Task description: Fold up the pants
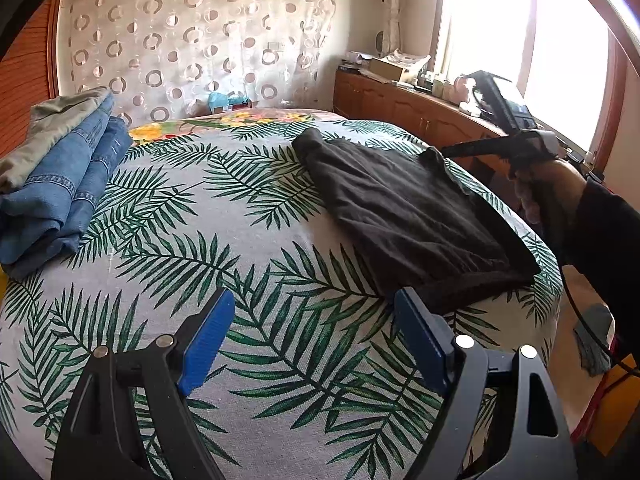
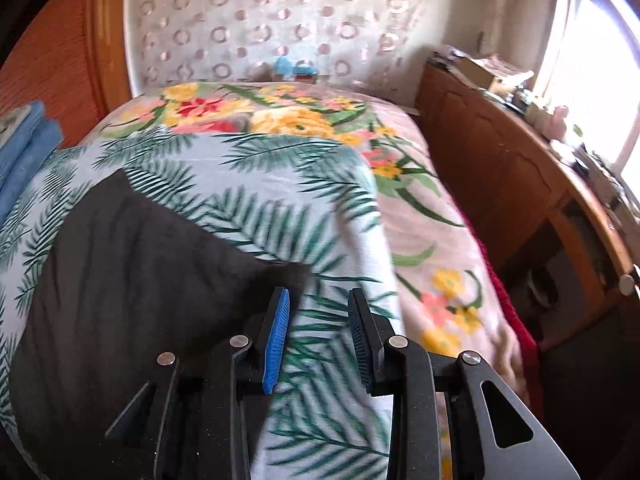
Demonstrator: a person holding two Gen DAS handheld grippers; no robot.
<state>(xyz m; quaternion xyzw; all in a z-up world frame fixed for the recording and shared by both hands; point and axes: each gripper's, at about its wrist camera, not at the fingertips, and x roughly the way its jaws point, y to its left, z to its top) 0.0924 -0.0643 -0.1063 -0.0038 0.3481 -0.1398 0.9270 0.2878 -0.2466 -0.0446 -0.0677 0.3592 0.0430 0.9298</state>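
My left gripper (image 1: 314, 322) hangs above the near part of the bed, its two blue-padded fingers (image 1: 208, 340) spread wide with nothing between them, only the grey bedsheet printed with green palm fronds (image 1: 192, 216) showing in the gap. The dark charcoal pants (image 1: 404, 216) lie folded into a flat rectangle on that sheet, ahead and to the right of my left gripper; the near corner of the fabric sits just beyond my right-hand pad, though I cannot tell whether pad and cloth touch.

My right gripper (image 2: 318, 304) hovers over the far right corner of the same pants (image 2: 132, 280), which fill the lower left of its view. Its blue pads (image 2: 278, 332) stand a narrow gap apart, with palm-print sheet (image 2: 280, 184) showing between them and no cloth pinched. The corner of the dark fabric ends just beside the left pad.

From the left wrist I see my right hand (image 1: 548, 188) gripping the black handle of that tool at the far right edge of the bed.

A stack of folded blue denim jeans with an olive garment on top (image 1: 60, 184) rests at the left side of the bed, well apart from the dark pants. Beyond the palm sheet lies a pink floral blanket (image 2: 420, 216), and a wooden cabinet (image 2: 500, 184) runs along the wall under the bright window (image 1: 560, 48).
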